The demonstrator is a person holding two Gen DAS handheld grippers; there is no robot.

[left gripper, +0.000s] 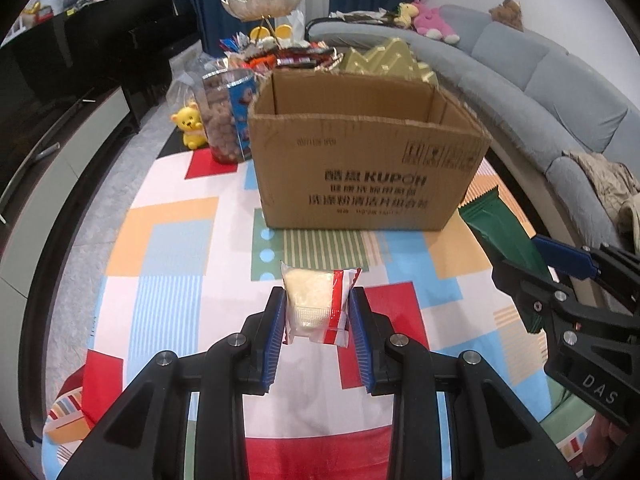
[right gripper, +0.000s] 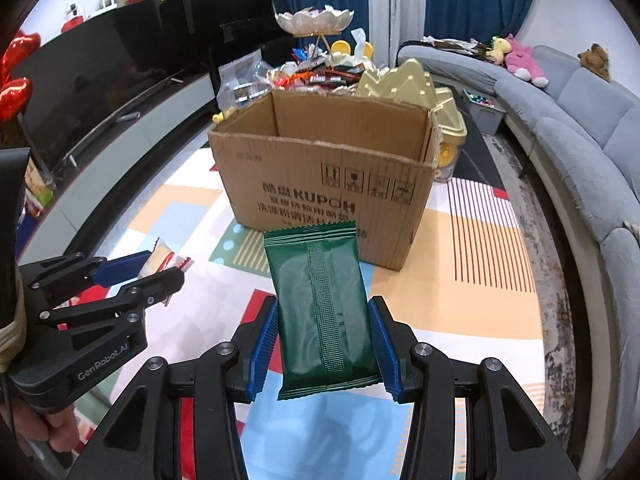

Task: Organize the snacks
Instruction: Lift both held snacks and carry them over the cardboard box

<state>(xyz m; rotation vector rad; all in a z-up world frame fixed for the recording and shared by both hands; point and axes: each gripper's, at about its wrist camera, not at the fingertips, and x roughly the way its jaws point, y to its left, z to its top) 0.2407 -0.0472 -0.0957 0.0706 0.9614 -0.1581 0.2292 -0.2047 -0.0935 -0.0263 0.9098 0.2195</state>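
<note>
My left gripper (left gripper: 318,304) is shut on a clear and red snack packet (left gripper: 316,306) with a pale cake inside, held above the patterned tablecloth (left gripper: 168,240). My right gripper (right gripper: 323,320) is shut on a dark green snack packet (right gripper: 320,304), seam side up. Both hang short of an open cardboard box (left gripper: 368,168), also in the right wrist view (right gripper: 320,184), whose inside is hidden from here. In the left wrist view the right gripper (left gripper: 532,264) with the green packet (left gripper: 500,228) shows at the right. In the right wrist view the left gripper (right gripper: 160,266) shows at the left.
Behind the box lie a heap of wrapped snacks (left gripper: 280,56), a gold tin (right gripper: 404,80), a tiered dish (left gripper: 264,4), a clear tub of nuts (left gripper: 224,116) and a yellow bear toy (left gripper: 190,124). A grey sofa (left gripper: 540,80) curves on the right; a dark TV cabinet (right gripper: 120,80) stands left.
</note>
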